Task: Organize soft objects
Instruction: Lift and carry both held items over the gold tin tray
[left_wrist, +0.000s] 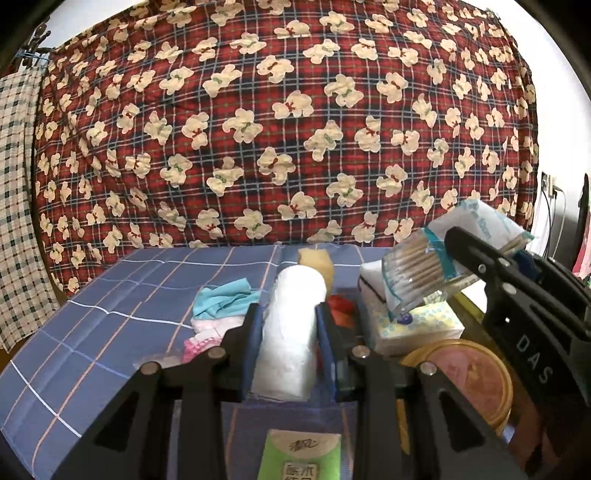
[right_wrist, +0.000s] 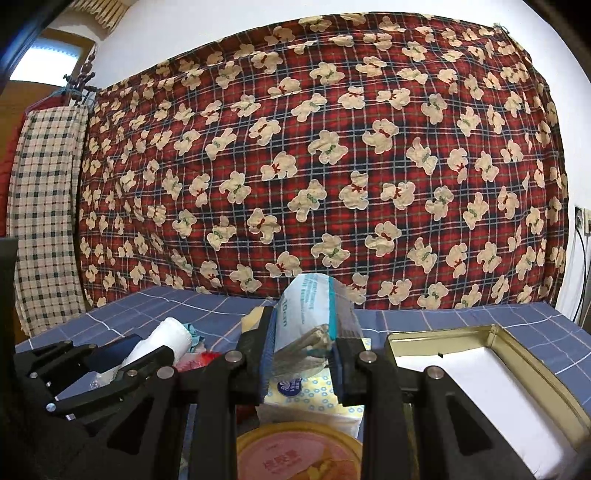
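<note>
My left gripper (left_wrist: 289, 317) is shut on a white roll of thin plastic bags (left_wrist: 288, 332), held up over the blue checked cloth. The same roll (right_wrist: 166, 343) and the left gripper (right_wrist: 147, 354) show at lower left in the right wrist view. My right gripper (right_wrist: 303, 332) is shut on a clear packet of cotton swabs with a teal band (right_wrist: 314, 325). In the left wrist view that packet (left_wrist: 424, 266) hangs at the right, above a floral tissue pack (left_wrist: 417, 325), with the right gripper (left_wrist: 465, 254) clamped on it.
Teal and pink cloths (left_wrist: 221, 306), a yellow sponge (left_wrist: 317, 258), a white block (left_wrist: 369, 280) and a red item (left_wrist: 340, 306) lie on the cloth. A round gold-rimmed tin lid (right_wrist: 299, 458), an open gold tin with white lining (right_wrist: 480, 369) and a green tissue pack (left_wrist: 299, 458) sit nearby. A bear-print blanket (right_wrist: 332, 166) hangs behind.
</note>
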